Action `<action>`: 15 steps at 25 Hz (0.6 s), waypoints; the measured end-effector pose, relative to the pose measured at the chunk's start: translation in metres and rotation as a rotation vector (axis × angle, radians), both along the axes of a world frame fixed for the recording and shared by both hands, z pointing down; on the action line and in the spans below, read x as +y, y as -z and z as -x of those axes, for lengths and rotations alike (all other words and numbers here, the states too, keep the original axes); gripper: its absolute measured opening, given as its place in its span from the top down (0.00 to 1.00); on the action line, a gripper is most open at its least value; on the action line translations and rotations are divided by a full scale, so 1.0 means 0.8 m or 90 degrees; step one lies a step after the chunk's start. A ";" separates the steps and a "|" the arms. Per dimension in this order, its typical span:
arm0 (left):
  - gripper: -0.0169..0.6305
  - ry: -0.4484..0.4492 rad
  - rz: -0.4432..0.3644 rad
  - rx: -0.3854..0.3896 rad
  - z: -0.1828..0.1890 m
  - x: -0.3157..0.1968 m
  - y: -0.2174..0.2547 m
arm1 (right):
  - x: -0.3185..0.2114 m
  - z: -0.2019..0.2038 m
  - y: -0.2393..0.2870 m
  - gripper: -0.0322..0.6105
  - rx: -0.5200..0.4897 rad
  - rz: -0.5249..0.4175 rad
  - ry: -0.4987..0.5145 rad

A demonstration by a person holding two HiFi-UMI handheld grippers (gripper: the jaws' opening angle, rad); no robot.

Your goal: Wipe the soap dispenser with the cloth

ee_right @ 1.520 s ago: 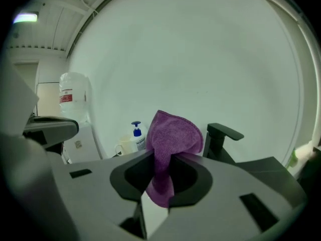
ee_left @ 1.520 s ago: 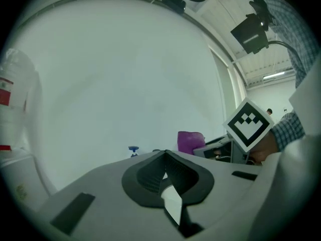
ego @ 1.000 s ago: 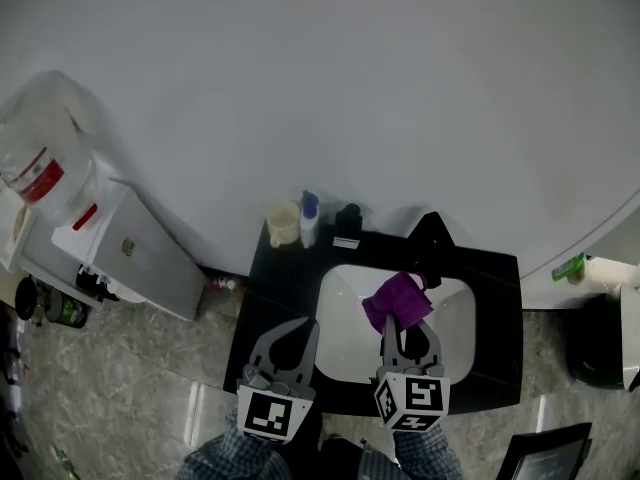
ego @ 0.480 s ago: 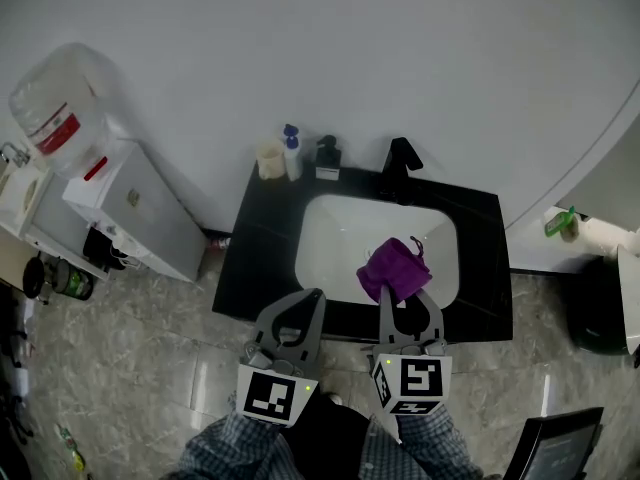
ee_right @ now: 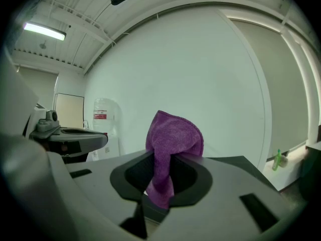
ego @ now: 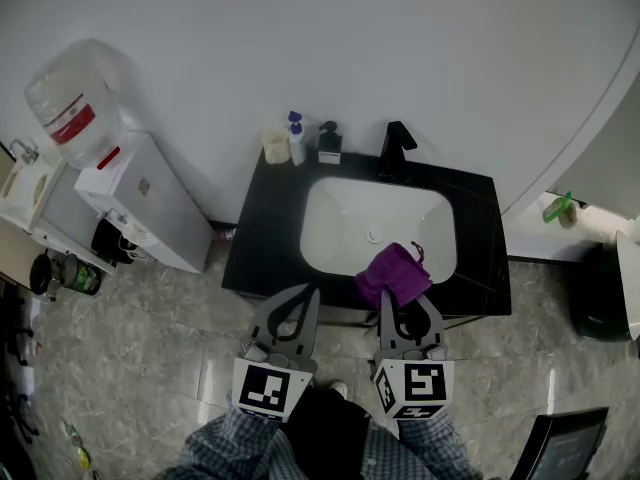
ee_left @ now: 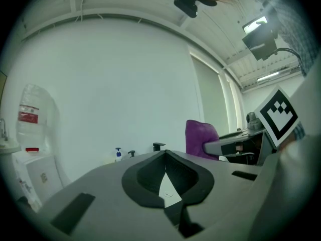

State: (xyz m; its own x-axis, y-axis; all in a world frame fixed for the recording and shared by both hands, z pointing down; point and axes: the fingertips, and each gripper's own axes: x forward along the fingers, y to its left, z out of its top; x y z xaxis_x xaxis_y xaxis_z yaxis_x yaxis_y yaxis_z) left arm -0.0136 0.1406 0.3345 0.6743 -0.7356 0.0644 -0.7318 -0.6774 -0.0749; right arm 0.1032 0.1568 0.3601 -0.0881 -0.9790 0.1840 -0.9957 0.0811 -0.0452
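Observation:
The black soap dispenser (ego: 328,141) stands at the back of the black counter (ego: 480,268), left of the black faucet (ego: 397,148). In the left gripper view the dispenser (ee_left: 131,153) is small and far off. My right gripper (ego: 404,298) is shut on a bunched purple cloth (ego: 392,273) over the sink's front rim. In the right gripper view the cloth (ee_right: 173,139) stands up out of the jaws of that gripper (ee_right: 161,160). My left gripper (ego: 298,298) hangs in front of the counter's edge, shut on nothing, its tips (ee_left: 165,152) together.
A blue-capped bottle (ego: 295,138) and a pale cup (ego: 273,147) stand left of the dispenser. The white sink (ego: 340,218) fills the counter's middle. A water cooler (ego: 75,108) on a white cabinet is at the left, a dark bin (ego: 600,313) at the right.
The counter has slid up and away in the head view. Both grippers now sit nearer its front edge. The cloth stays in the right gripper.

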 end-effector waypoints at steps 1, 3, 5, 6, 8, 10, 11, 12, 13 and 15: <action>0.97 -0.004 -0.007 -0.006 0.001 0.002 0.003 | 0.002 0.002 0.004 0.83 -0.001 -0.002 0.000; 0.97 -0.013 -0.018 -0.016 0.002 0.005 0.007 | 0.005 0.005 0.010 0.83 -0.002 -0.008 -0.001; 0.97 -0.021 -0.019 -0.028 0.005 0.008 0.006 | 0.007 0.009 0.014 0.83 -0.004 -0.013 -0.005; 0.97 -0.025 -0.019 -0.031 0.006 0.010 0.006 | 0.007 0.012 0.015 0.83 -0.005 -0.015 -0.007; 0.97 -0.030 -0.028 -0.025 0.009 0.011 0.009 | 0.007 0.017 0.017 0.83 -0.008 -0.018 -0.011; 0.97 -0.031 -0.030 -0.017 0.014 0.009 0.011 | 0.005 0.024 0.020 0.83 -0.013 -0.020 -0.012; 0.97 -0.031 -0.029 -0.017 0.016 0.008 0.010 | 0.003 0.027 0.021 0.83 -0.015 -0.022 -0.011; 0.97 -0.032 -0.029 -0.017 0.018 0.008 0.010 | 0.002 0.030 0.022 0.83 -0.015 -0.023 -0.011; 0.97 -0.032 -0.030 -0.018 0.020 0.007 0.009 | 0.001 0.032 0.023 0.83 -0.015 -0.024 -0.011; 0.97 -0.032 -0.029 -0.015 0.024 0.007 0.008 | -0.001 0.035 0.024 0.83 -0.012 -0.025 -0.010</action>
